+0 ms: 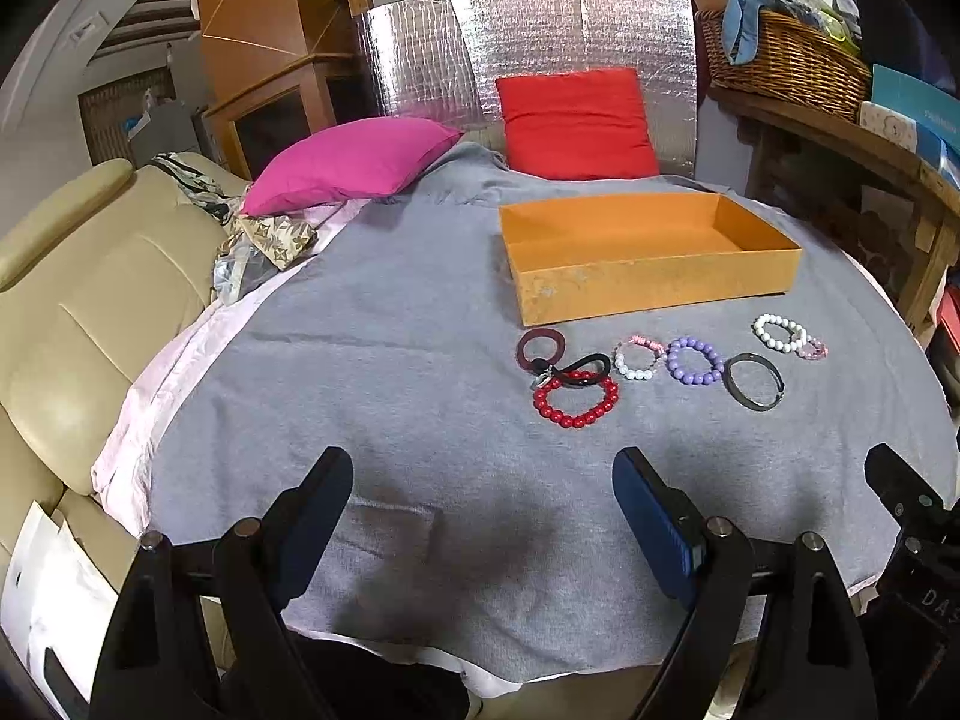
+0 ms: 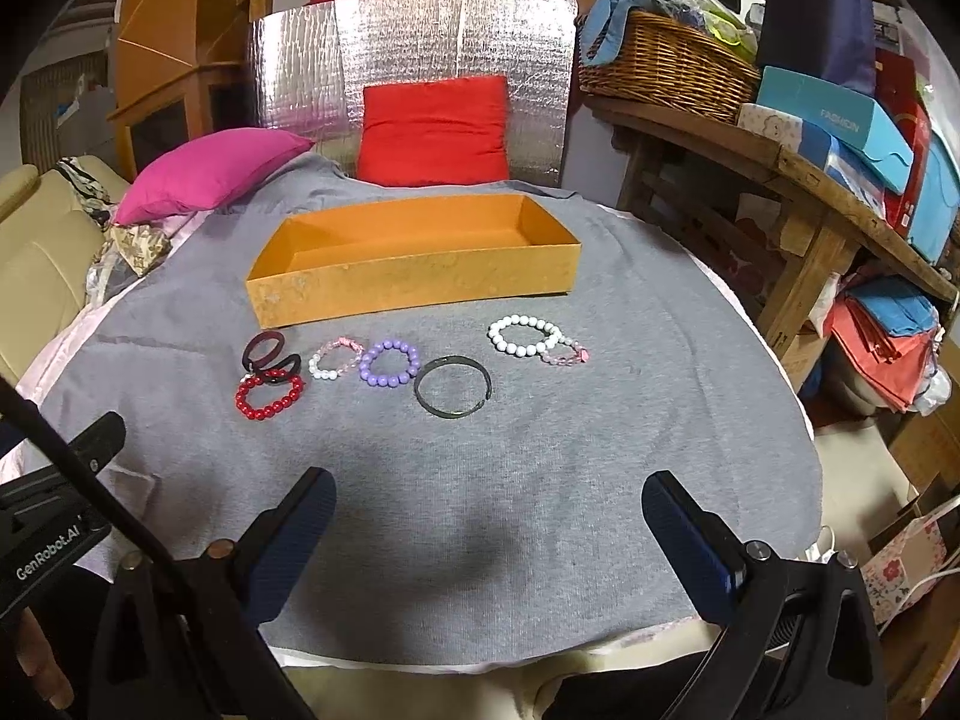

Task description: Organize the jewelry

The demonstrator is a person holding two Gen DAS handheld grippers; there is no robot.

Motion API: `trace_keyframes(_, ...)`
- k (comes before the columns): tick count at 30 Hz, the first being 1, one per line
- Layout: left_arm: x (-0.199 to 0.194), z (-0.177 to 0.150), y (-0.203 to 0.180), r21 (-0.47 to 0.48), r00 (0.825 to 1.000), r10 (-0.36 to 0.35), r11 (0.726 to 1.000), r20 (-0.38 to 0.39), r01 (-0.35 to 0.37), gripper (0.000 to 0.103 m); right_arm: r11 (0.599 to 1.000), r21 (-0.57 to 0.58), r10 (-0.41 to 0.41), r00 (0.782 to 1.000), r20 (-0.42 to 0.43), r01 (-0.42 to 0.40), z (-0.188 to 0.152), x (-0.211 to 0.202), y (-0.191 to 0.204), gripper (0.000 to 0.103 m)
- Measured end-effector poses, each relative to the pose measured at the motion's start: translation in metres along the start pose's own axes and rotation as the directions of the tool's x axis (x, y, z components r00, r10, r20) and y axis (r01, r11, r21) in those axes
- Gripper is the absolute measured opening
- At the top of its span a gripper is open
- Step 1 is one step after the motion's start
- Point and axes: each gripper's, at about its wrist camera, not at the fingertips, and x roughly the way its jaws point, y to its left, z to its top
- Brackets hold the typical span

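While spread wide and gripping nothing, left tongs [image 1: 483, 483] and right tongs [image 2: 489, 504] above soft grey cloth [image 2: 540, 450]; round beaded bracelets [image 2: 389, 363], smooth dark bangle [image 2: 453, 394] before shallow orange cardboard box [image 2: 414, 282].

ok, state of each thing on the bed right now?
orange box: open, nothing visible inside
red bead bracelet: on blanket, touching black hair tie
purple bead bracelet: flat on blanket
dark bangle: flat, loose
white bead bracelet: overlapping pink one
left claw: open, holding nothing
right claw: open, holding nothing
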Motion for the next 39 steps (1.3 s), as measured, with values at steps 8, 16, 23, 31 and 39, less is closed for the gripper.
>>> trace_keyframes(8,0.009,0.000,-0.001,0.004,1.000,-0.004,1.000,-0.014,0.004,0.089,1.000,0.008,-0.005,1.000,-0.009,0.005,0.003,0.009,0.000,0.103)
trace_keyframes(16,0.024,0.000,-0.001,0.006,0.999,-0.001,1.000,-0.034,0.001,0.089,1.000,0.010,-0.004,1.000,-0.026,0.005,0.004,0.022,0.000,0.103)
trace_keyframes(23,0.054,0.000,0.000,0.015,0.996,-0.014,1.000,-0.092,0.015,0.089,1.000,0.019,0.014,0.998,-0.059,-0.013,0.009,0.047,-0.003,0.103)
trace_keyframes(31,0.121,0.006,0.012,0.052,0.973,-0.044,0.997,-0.227,0.058,0.089,0.982,0.129,0.162,0.970,-0.179,-0.140,0.027,0.111,-0.040,0.103)
trace_keyframes(39,0.155,0.013,0.010,0.024,0.933,-0.161,0.984,-0.323,0.178,0.089,0.945,0.182,0.314,0.912,-0.266,-0.272,0.041,0.162,-0.035,0.101)
